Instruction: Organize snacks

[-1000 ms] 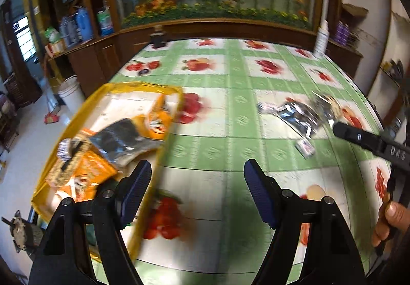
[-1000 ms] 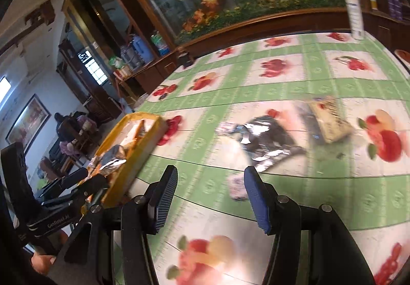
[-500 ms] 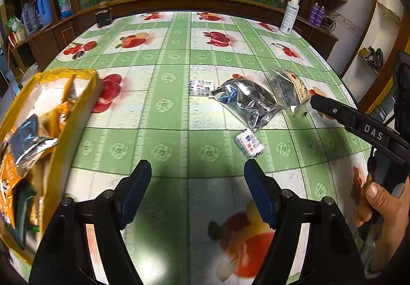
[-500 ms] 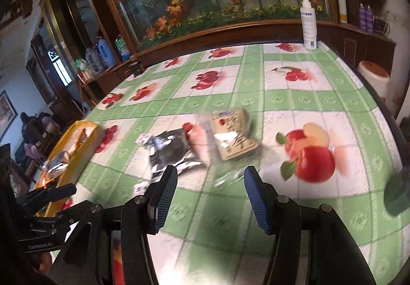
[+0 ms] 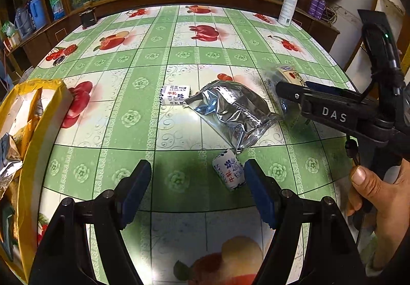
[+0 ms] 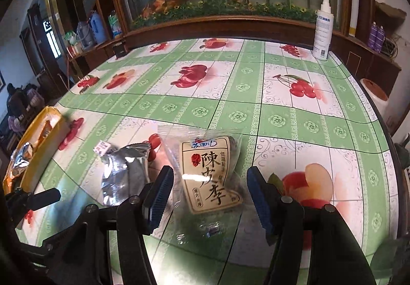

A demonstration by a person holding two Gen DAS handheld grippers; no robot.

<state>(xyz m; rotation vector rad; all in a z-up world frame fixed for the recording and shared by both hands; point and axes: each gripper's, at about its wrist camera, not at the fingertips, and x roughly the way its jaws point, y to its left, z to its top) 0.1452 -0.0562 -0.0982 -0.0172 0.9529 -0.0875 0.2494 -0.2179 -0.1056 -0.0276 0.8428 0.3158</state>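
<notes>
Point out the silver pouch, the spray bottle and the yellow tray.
silver pouch (image 5: 232, 111): left wrist view, its crinkled middle.
spray bottle (image 6: 322, 35): right wrist view, its white body.
yellow tray (image 5: 30, 156): left wrist view, its near rim.

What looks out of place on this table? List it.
Four snacks lie loose on the tablecloth, outside the yellow tray: silver pouch, clear plum packet, and two small candies. Nothing spilled or torn.

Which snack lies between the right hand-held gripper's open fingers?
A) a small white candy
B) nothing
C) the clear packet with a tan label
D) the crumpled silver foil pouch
C: the right wrist view shows the right hand-held gripper straddling the clear packet with a tan label, pads not pressing it.
</notes>
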